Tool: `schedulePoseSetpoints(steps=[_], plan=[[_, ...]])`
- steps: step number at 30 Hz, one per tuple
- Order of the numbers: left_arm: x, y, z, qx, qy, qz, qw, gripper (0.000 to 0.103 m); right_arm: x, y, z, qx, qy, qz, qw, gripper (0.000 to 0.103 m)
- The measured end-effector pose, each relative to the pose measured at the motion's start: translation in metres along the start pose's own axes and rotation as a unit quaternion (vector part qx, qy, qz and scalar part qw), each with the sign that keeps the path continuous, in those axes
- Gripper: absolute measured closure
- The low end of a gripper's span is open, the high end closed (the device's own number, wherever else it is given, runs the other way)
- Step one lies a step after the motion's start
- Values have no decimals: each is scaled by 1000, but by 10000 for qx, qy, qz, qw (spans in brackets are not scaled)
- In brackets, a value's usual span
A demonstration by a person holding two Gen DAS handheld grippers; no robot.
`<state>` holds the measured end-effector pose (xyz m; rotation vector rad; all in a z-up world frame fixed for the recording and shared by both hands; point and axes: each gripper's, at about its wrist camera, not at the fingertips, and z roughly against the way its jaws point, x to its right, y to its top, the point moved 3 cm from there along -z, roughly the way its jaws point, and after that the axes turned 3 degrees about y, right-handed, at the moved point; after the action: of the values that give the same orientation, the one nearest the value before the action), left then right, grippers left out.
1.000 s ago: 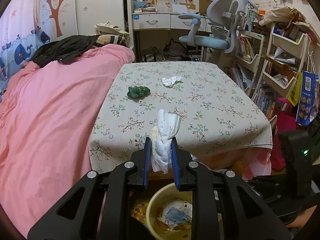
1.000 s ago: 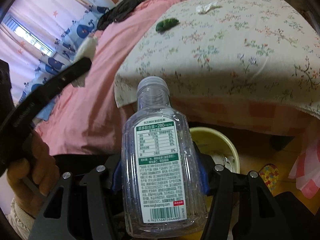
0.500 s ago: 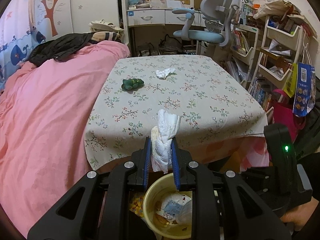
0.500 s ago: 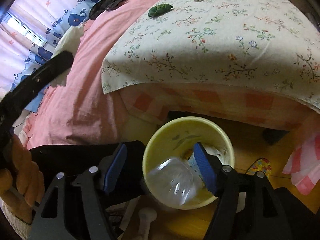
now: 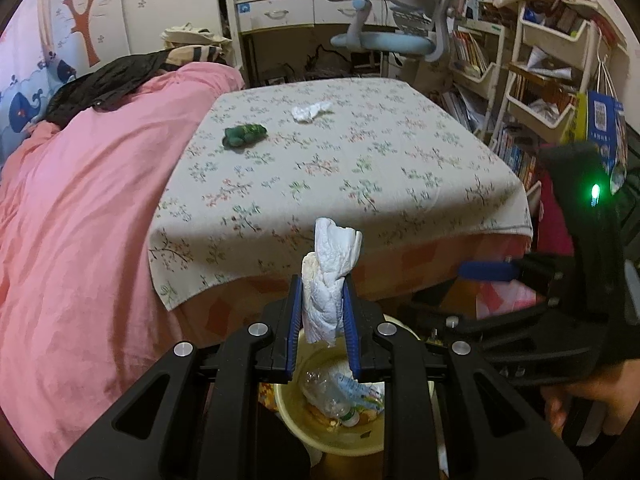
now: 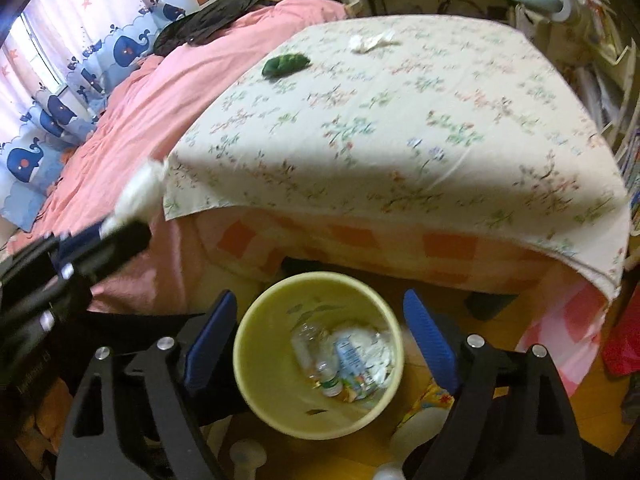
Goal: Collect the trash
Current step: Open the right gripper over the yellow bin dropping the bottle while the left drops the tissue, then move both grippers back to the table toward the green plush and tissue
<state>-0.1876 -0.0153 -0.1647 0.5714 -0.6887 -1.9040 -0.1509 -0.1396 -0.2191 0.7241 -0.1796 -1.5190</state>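
- Left wrist view: left gripper [image 5: 323, 312], jaws nearly closed and pinching a wad of white tissue [image 5: 329, 280], its top standing up above the jaws. Hangs off the counter's near edge, above the rim of the yellow bin [image 5: 294, 412] on the floor.
- Judgement: bring the wad over the bin's middle before letting go. Tissue is light and may cling to a pad or drift; a wide opening, low over the mouth, should serve.
- Same view, on the counter [image 5: 400, 200]: one crumpled tissue [image 5: 310, 111] toward the far edge, one green wad [image 5: 244, 135] toward the far-left corner. Right gripper [image 5: 486, 271] seen side-on beyond the counter's near-right corner.
- Right wrist view: right gripper [image 6: 320, 344] over the bin [image 6: 248, 360], jaws wide and opening, nothing between them. Keep it clear of the left's drop.
- In the bin: one clear bottle [image 6: 316, 356], some white paper and a printed wrapper; finer count not possible.
- Count: two grippers, one bin, one held tissue, two pieces left on the counter.
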Motion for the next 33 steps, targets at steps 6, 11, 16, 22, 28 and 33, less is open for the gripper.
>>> schedulePoseSetpoints(steps=[6,11,16,22,28,33], plan=[[7,-8,-1,-109,2,-93,9999,85,2,7,4,192,-319,70,9993,19],[13,-15,-4,-229,1,-169,9996,85,4,11,10,322,-521,119,9981,17],[20,-21,-8,-380,-13,-270,9989,85,5,10,15,401,-691,185,9966,16],[28,-31,-19,-737,-18,-449,9963,66,4,13,18,494,-895,307,9943,14],[30,-32,-18,-696,108,-484,9963,42,5,15,21,568,-1014,381,9925,13],[26,-28,-15,-587,273,-420,9970,28,5,16,22,612,-1063,394,9917,13]])
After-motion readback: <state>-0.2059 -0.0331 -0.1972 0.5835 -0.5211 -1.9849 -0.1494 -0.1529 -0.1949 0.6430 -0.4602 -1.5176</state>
